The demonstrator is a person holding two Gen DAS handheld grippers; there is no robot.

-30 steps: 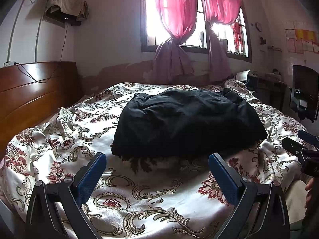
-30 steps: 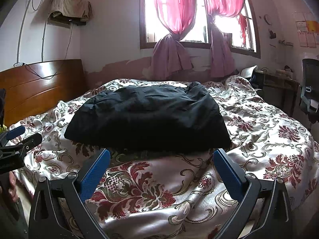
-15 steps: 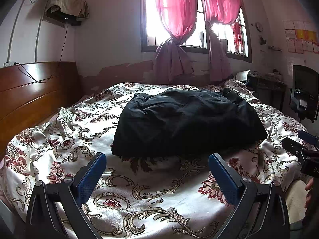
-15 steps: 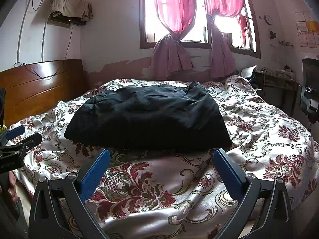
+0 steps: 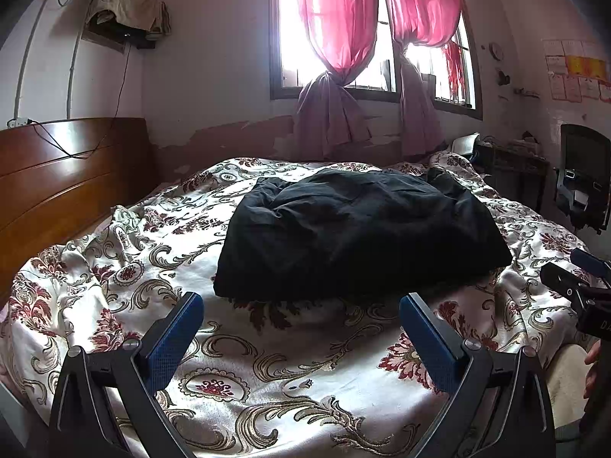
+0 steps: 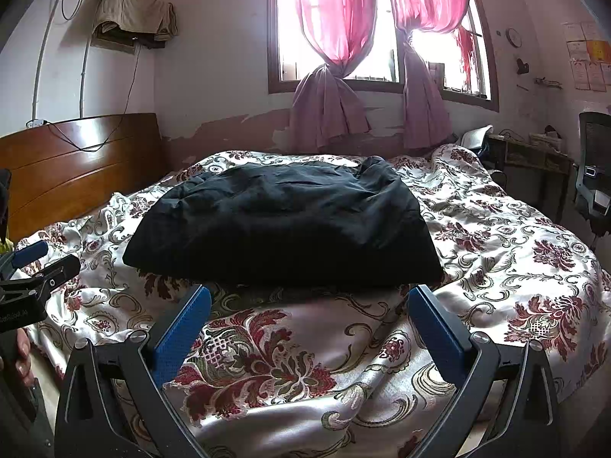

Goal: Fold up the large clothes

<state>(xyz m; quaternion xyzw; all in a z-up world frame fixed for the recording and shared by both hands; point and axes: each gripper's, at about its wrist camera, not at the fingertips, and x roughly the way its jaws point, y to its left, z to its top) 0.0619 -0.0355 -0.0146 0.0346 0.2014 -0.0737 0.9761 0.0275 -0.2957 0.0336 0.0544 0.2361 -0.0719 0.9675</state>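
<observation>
A black garment (image 5: 355,233) lies folded into a thick rectangle in the middle of the bed (image 5: 114,267); the right wrist view shows the same garment (image 6: 282,225) from the other side. My left gripper (image 5: 301,303) hovers open over the floral bedspread, a little short of the garment's near edge, with nothing between its blue pads. My right gripper (image 6: 309,294) is open too, just before the garment's front edge, and empty. Each gripper shows at the edge of the other's view: the right one (image 5: 576,278), the left one (image 6: 42,263).
A wooden headboard (image 5: 57,183) stands on the left. Pink curtains (image 5: 343,38) hang at the window behind the bed. A desk (image 6: 530,156) and a black office chair (image 6: 594,179) stand at the right. A hand (image 6: 21,355) holds the left gripper's handle.
</observation>
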